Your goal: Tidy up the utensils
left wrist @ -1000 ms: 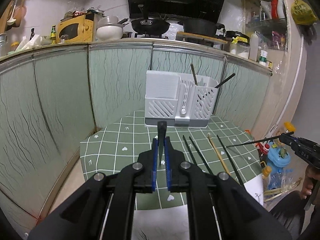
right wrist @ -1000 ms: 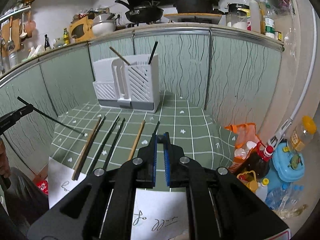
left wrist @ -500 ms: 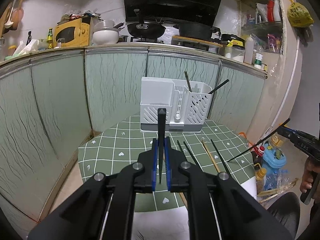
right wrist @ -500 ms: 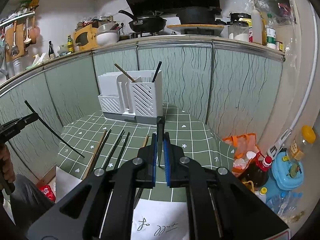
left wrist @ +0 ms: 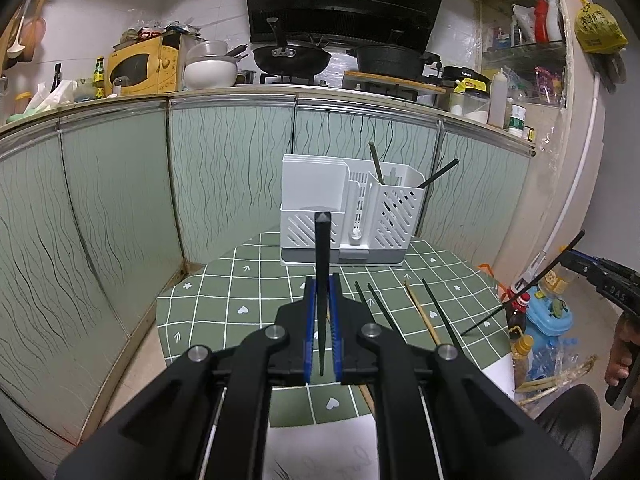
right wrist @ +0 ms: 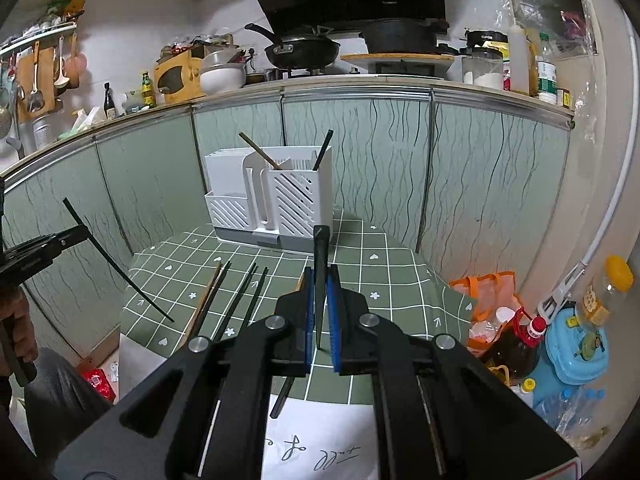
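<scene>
A white slotted utensil holder (left wrist: pixel 352 216) stands at the far side of the green tiled table (left wrist: pixel 224 304), with two chopsticks leaning in its right compartment; it also shows in the right wrist view (right wrist: pixel 276 200). My left gripper (left wrist: pixel 322 292) is shut on a black chopstick (left wrist: pixel 322 264) and holds it above the table. My right gripper (right wrist: pixel 321 284) is shut on another black chopstick (right wrist: pixel 321 276), also in the air. Several chopsticks (left wrist: pixel 424 312) lie loose on the table, seen too in the right wrist view (right wrist: pixel 232 300). Each gripper with its chopstick shows at the edge of the other's view.
Green cabinet fronts (left wrist: pixel 120 208) wall the table at the back and left. White paper sheets (right wrist: pixel 320 440) lie at the table's near edge. Bottles and a blue container (right wrist: pixel 576 344) stand on the floor to the right.
Both grippers have risen and pulled back from the table, each lifting a black chopstick. The holder now looks farther away and lower in both views.
</scene>
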`<state>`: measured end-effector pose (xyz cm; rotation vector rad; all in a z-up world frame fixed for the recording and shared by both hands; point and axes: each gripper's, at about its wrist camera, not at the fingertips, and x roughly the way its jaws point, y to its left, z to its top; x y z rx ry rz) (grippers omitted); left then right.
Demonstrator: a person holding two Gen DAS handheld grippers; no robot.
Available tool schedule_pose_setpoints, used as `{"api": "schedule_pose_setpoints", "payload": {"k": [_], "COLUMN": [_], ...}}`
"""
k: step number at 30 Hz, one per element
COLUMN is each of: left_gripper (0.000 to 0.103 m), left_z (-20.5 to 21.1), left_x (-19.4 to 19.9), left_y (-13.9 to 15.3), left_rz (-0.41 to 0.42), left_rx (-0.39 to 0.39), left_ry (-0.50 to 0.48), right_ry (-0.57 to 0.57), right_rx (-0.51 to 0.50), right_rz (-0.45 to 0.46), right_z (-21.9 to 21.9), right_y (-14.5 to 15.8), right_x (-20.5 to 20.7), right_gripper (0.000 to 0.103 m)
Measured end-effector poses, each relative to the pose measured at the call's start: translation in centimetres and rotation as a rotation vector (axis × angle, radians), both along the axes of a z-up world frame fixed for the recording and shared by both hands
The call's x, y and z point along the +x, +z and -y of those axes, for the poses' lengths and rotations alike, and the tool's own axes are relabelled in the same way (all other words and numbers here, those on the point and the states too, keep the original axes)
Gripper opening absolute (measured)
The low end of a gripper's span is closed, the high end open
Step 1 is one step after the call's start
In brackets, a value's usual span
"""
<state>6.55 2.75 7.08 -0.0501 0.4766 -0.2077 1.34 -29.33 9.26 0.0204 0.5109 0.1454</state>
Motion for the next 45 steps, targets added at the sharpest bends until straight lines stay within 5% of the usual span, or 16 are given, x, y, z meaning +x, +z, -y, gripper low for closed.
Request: {"api": "schedule_pose_setpoints", "payload": {"k": [13,26,45], "left_gripper": [0.006,0.006,0.006], "left_z": [0.1,1.6,6.8], "left_x": [1.6,5.5,12.6], "left_y": [0.5,4.4,10.9], "left_rz": [-0.003,0.016,-0.004], "left_rx": [0.017,-0.025,0.024], "left_ry": [-0.009,-0.082,-0.211], "right_ry": [0.023,0.077,0.165], "right_rx": [-0.019,0.011,0.017], "right_rz": [-0.001,0.007,-0.001], "right_z": [-0.4,-0.9,-1.3], "right_y": [0.6,4.4,11.0], "right_x": [1.4,5.5,13.2], "right_gripper": [0.006,0.006,0.006]}}
